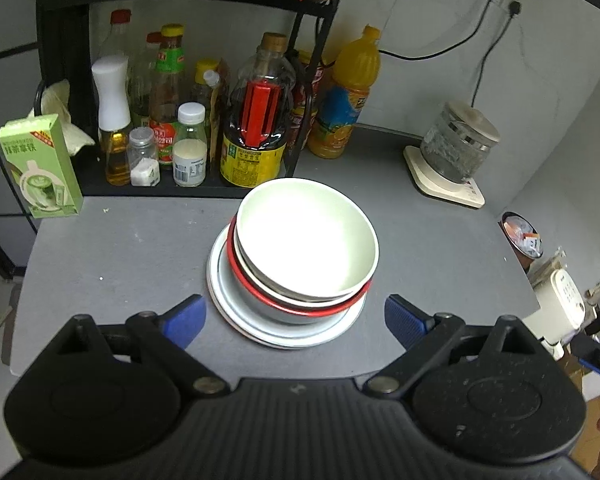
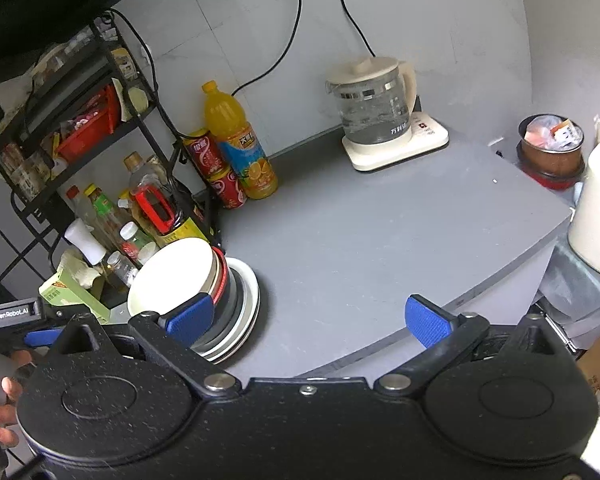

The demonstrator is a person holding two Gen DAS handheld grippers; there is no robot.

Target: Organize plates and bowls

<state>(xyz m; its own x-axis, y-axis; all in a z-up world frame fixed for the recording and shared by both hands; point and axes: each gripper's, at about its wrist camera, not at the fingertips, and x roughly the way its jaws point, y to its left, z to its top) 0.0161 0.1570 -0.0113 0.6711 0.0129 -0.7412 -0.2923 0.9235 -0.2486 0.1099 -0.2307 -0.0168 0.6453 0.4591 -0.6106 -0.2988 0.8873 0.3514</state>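
Observation:
A stack of dishes stands on the grey table (image 1: 120, 264). White plates (image 1: 228, 308) lie at the bottom, a red-rimmed bowl (image 1: 260, 294) sits on them, and a white bowl (image 1: 306, 236) nests on top. My left gripper (image 1: 296, 320) is open and empty, just in front of the stack, its blue pads to either side. In the right wrist view the same stack (image 2: 204, 280) is at the left. My right gripper (image 2: 308, 320) is open and empty above the table's front edge, its left pad (image 2: 190, 318) in front of the stack.
A black rack (image 1: 60, 60) with several sauce bottles stands behind the stack. A green box (image 1: 40, 168) is at the left. An orange juice bottle (image 1: 346, 96), red cans (image 2: 220, 172) and a glass kettle (image 2: 374, 108) on its base line the back. A bin (image 2: 552, 148) stands beyond the table's right edge.

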